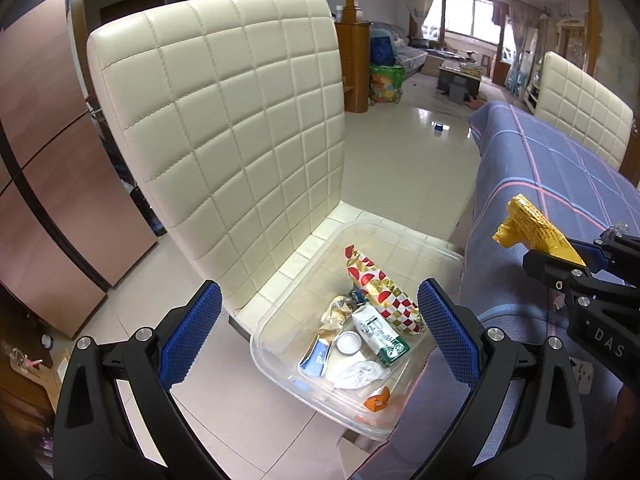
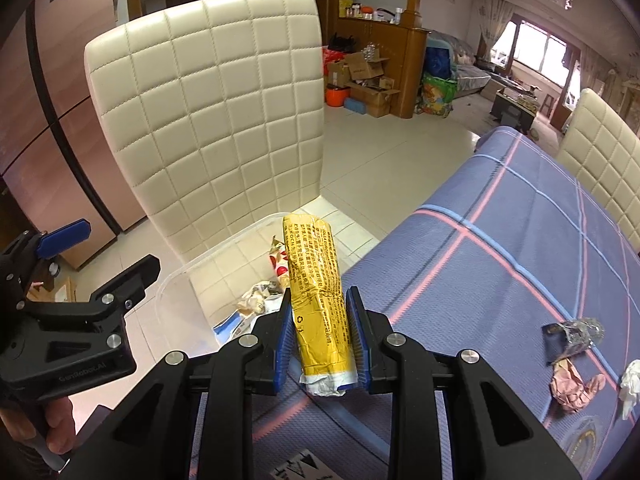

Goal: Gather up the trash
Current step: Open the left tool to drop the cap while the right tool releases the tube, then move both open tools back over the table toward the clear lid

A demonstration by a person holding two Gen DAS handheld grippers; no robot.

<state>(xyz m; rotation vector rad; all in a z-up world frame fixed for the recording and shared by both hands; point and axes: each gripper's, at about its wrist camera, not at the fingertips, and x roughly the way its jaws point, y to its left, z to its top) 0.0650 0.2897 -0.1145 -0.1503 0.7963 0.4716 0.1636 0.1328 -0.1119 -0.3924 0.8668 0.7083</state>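
A clear plastic bin (image 1: 404, 236) sits on the seat of a cream quilted chair (image 1: 224, 128) and holds several pieces of trash, among them a red and gold wrapper (image 1: 380, 288) and a green and white packet (image 1: 382, 334). My left gripper (image 1: 320, 332) is open and empty above the bin's near side. My right gripper (image 2: 320, 316) is shut on a yellow wrapper (image 2: 316, 284), held above the table edge beside the bin (image 2: 224, 248); it also shows in the left wrist view (image 1: 532, 226). More trash lies on the table: a pink crumpled wrapper (image 2: 572, 386), a dark foil piece (image 2: 572, 334), a white scrap (image 2: 632, 388).
A table with a blue plaid cloth (image 2: 500, 264) stands right of the chair. A second cream chair (image 2: 600, 160) is behind it. A copper-coloured fridge (image 1: 44, 184) is at the left. Cardboard boxes (image 2: 364, 76) stand far back on the tiled floor.
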